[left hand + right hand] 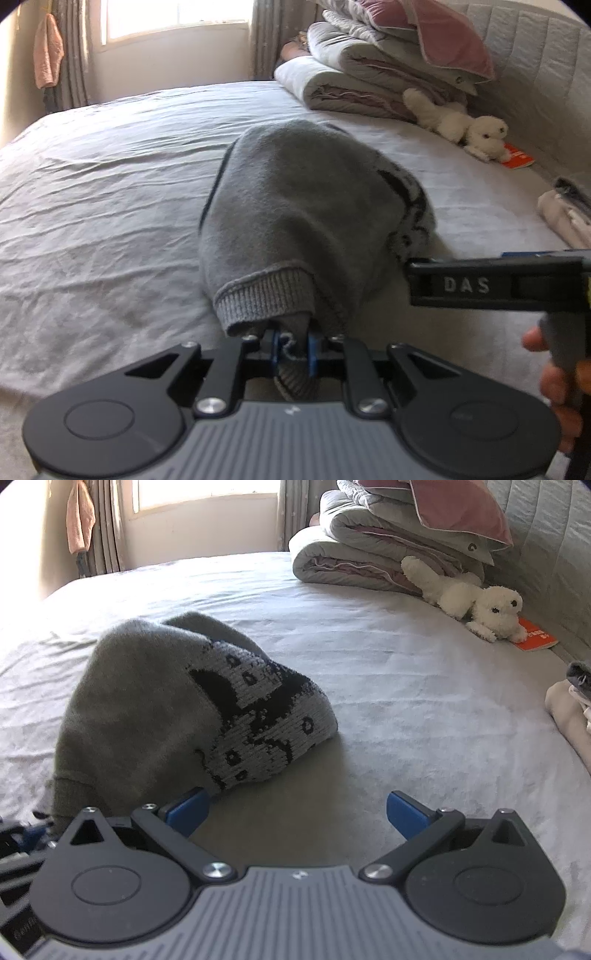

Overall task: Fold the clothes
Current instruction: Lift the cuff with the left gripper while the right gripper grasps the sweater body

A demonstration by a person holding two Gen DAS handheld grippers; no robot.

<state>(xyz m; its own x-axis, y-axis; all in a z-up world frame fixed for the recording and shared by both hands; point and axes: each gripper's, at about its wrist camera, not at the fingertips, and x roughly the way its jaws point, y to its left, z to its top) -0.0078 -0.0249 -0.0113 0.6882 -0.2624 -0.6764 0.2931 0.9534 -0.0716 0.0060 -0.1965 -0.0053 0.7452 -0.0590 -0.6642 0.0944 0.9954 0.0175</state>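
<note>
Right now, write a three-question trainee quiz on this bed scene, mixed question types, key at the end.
1. True or false: the right tongs are clamped on the grey sweater.
2. Multiple choice: what do the left tongs grip? A) the white plush dog B) a ribbed edge of the sweater C) the orange booklet
3. Fill in: the plush dog lies against the stack of folded ____.

Key: 1 false, they stand open with nothing between them; 2 B; 3 quilts.
</note>
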